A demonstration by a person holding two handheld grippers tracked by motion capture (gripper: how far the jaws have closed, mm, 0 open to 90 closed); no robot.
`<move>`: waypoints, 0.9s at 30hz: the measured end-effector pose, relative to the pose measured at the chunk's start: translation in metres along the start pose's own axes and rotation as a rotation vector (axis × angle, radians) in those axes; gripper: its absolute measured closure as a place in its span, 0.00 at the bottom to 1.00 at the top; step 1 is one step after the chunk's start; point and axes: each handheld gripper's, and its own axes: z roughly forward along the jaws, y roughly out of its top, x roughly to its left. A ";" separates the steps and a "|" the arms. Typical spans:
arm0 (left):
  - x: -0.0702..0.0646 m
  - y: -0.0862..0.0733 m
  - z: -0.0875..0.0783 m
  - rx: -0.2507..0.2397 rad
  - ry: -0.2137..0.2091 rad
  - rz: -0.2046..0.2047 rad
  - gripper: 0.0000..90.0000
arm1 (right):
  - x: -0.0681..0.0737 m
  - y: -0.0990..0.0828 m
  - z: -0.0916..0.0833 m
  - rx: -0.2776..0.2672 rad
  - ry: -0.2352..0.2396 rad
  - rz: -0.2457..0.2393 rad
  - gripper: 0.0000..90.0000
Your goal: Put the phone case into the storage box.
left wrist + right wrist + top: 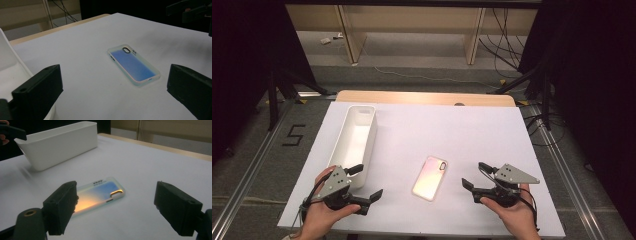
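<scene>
Both tongs, left (366,183) and right (473,176), spread wide and empty beside the flat phone case (430,178); likely to skid across the slick surface (472,130) if nudged.

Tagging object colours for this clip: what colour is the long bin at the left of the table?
Plain white. The bin shows best in the right gripper view.
</scene>
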 end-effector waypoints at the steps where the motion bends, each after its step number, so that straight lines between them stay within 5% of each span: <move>1: 0.000 0.000 0.000 -0.003 0.002 -0.010 0.00 | -0.001 0.000 0.000 -0.002 -0.001 -0.011 0.22; 14: 0.000 0.000 -0.001 -0.010 -0.001 0.000 0.00 | -0.002 0.004 0.003 -0.018 -0.007 -0.026 0.33; 17: -0.001 0.000 -0.002 -0.008 0.001 -0.010 0.00 | 0.001 0.008 0.007 -0.035 -0.003 -0.033 0.53; 18: -0.001 0.000 -0.002 -0.007 0.001 -0.010 0.00 | 0.002 0.012 0.012 -0.030 0.016 -0.041 0.71; 24: -0.002 0.001 -0.002 -0.011 0.001 0.001 0.00 | 0.009 0.020 0.035 0.058 0.040 -0.085 1.00; 27: -0.002 0.001 -0.001 -0.008 -0.001 -0.002 0.00 | 0.016 0.024 0.053 0.112 0.068 -0.099 1.00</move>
